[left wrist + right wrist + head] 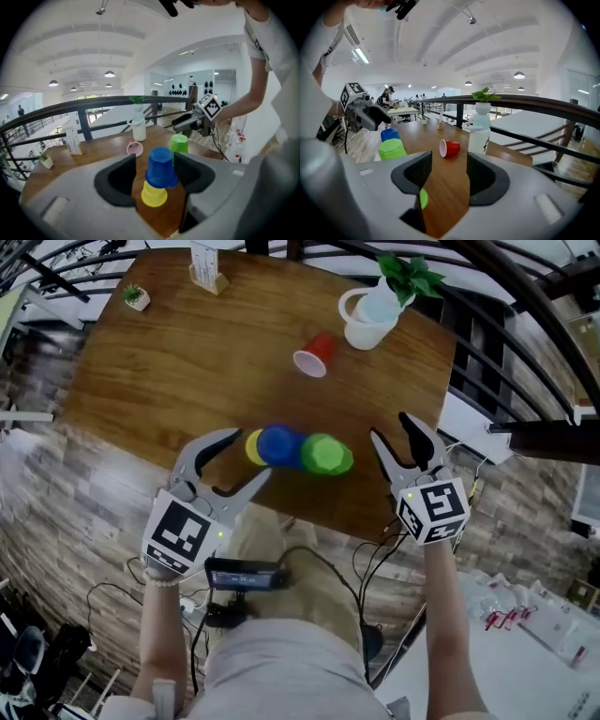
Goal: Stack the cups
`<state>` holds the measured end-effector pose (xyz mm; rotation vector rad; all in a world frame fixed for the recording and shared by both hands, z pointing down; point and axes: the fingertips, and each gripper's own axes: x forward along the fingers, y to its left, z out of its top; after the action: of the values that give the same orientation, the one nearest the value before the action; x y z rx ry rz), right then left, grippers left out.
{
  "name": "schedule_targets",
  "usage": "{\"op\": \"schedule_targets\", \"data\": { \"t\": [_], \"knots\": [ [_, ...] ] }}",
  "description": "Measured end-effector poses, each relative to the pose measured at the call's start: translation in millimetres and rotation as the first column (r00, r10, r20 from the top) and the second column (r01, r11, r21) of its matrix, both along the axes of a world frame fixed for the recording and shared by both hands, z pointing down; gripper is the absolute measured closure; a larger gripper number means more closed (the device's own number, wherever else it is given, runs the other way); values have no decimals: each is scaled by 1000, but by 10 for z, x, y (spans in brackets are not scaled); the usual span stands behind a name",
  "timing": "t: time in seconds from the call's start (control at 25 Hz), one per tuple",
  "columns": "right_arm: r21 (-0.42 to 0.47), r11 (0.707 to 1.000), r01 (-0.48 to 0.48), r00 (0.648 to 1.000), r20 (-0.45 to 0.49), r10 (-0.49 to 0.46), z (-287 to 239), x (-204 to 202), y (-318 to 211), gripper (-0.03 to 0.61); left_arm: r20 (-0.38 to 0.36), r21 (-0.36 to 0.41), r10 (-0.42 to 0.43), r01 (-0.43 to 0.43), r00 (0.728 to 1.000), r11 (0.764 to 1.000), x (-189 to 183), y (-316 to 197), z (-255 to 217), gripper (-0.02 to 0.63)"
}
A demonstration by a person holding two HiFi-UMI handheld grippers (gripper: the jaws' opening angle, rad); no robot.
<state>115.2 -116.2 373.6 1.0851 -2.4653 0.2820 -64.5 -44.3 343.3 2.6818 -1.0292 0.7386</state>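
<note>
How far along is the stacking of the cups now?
Done, it seems: the blue plastic cup sits over the yellow plastic cup. In hand: nothing; the left gripper and right gripper are both open and empty. Remaining: the green plastic cup standing beside them, and the red plastic cup lying on its side farther off.

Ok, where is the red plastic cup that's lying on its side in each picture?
Head view: the red plastic cup lies in the upper middle of the picture.
Left gripper view: the cup is a little left of centre, mouth toward the camera.
Right gripper view: the cup is about at the centre, mouth pointing left.
Shared landmark: the white jug holding a green plant, which stands close by the cup in every view.
</note>
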Motion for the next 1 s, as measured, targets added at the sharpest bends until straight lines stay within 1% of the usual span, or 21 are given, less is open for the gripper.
{"op": "schedule_targets", "data": {
  "t": [0.12, 0.28, 0.44, 0.56, 0.72, 0.84, 1.0],
  "knots": [
    [-40, 999, 19, 999, 45, -17, 46, -96, -195, 357, -8, 6, -39, 39, 999, 999, -117, -20, -28, 365],
    [-117, 993, 17, 991, 133, -2, 144, -226, -467, 357, -13, 11, -99, 99, 995, 995, -300, -27, -40, 365],
    [-209, 978, 14, 976, 215, 32, 286, -357, -754, 357, -50, -34, -195, 194, 979, 980, -455, 6, -17, 365],
    [-266, 964, 28, 966, 254, 42, 395, -467, -930, 357, -42, -32, -210, 209, 977, 977, -548, 28, 14, 367],
    [-334, 940, 60, 952, 304, 47, 529, -583, -1129, 357, -51, -67, -257, 253, 965, 965, -623, 43, 87, 367],
    [-392, 918, 64, 932, 353, 85, 616, -652, -1256, 357, -51, -78, -269, 265, 962, 961, -666, 50, 139, 367],
    [-439, 897, 46, 913, 382, 140, 713, -721, -1391, 356, -54, -92, -275, 270, 960, 958, -692, 58, 188, 368]
  ]
}}
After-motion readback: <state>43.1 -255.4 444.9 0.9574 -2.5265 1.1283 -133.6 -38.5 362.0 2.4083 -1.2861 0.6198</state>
